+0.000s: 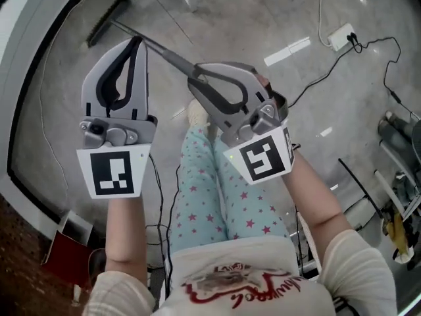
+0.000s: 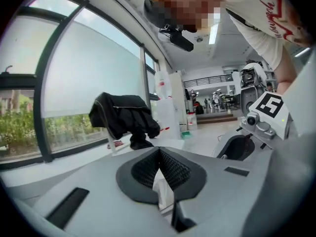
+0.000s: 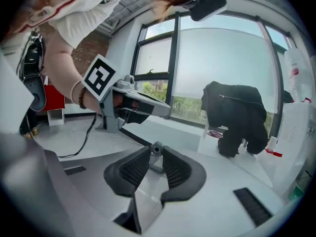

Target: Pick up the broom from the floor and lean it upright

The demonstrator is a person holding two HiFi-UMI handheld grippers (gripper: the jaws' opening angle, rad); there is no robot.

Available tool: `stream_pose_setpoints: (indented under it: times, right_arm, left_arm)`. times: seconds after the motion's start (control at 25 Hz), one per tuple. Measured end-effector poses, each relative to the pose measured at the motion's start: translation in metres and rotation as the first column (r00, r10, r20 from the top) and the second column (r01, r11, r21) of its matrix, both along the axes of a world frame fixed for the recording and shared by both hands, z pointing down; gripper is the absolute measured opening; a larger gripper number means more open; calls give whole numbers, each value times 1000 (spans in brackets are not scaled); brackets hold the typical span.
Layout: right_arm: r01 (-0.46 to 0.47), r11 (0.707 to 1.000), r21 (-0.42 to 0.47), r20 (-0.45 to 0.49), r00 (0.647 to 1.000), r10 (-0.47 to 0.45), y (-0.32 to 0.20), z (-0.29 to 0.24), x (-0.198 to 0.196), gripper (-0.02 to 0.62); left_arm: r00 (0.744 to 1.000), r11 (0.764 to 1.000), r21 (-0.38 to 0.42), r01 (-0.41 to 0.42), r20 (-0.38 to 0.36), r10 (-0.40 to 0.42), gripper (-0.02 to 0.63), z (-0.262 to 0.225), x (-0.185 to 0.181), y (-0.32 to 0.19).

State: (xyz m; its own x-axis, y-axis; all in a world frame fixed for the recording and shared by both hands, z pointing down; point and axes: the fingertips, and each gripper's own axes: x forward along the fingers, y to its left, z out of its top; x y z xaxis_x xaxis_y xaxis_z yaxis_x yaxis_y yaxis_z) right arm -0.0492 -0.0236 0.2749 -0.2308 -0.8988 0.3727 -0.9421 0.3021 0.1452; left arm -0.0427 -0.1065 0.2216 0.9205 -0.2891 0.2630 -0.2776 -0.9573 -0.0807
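The left gripper (image 1: 137, 41) is held up to the left of the broom (image 1: 158, 50), apart from it. In the left gripper view its jaws are seen brought together at the tips, with nothing between them. In the head view, the broom's dark head (image 1: 107, 20) is seen at the far upper left, down at floor level; whether it touches the floor cannot be told. From the head, the thin grey handle is run on a slant down and to the right. At its near end the handle is clamped by the right gripper (image 1: 197, 78). In the right gripper view, the round end of the handle (image 3: 156, 151) is seen pinched between the two ribbed pads (image 3: 133, 169), the jaws being closed onto it and only narrowly apart. Below the broom's held end, the person's legs (image 1: 217, 189) in star-patterned trousers are seen. Well to the right of the broom, a white power strip (image 1: 341, 37) with cables is laid on the floor. In the right gripper view, a black jacket (image 3: 237, 117) is draped to the right of the handle's end.
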Motion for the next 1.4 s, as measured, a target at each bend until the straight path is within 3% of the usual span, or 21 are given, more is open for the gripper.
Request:
stream_pose_setpoints:
  times: [0.24,0.44,0.64,0.8,1.08,1.2,1.4]
  right_arm:
    - [85,996,17,-24,996,-84,-66,-62,-35,98]
    - [121,993,11,-13,993,-121,-117,-101,-65,98]
    - [106,992,74,-1,994,-107,-172,-131,-72,98]
    - [19,996,83,75,997,-26,-218,-150,-72,98]
    - [-40,998,51,150,988,32,-289,-174,-85,98]
    - [-41,998,56,167,986,31,-317,-182,-87,98]
    - [-81,995,-57,214,972,92,-367,-180,-56,98]
  left_arm:
    - [978,977,43,207,-43,-205,17,-76,-55,-47]
    - [956,957,3,290,-54,-289,17,-107,-84,-83]
    - [946,947,-49,319,80,-314,17,-87,-107,-119]
    - [929,930,-127,345,186,-320,16,-77,-125,-160]
    - [934,927,-151,342,165,-317,17,-97,-143,-231]
    - [923,912,-162,376,154,-353,17,-99,-147,-256]
    - [911,896,-191,400,185,-367,17,-92,-134,-296]
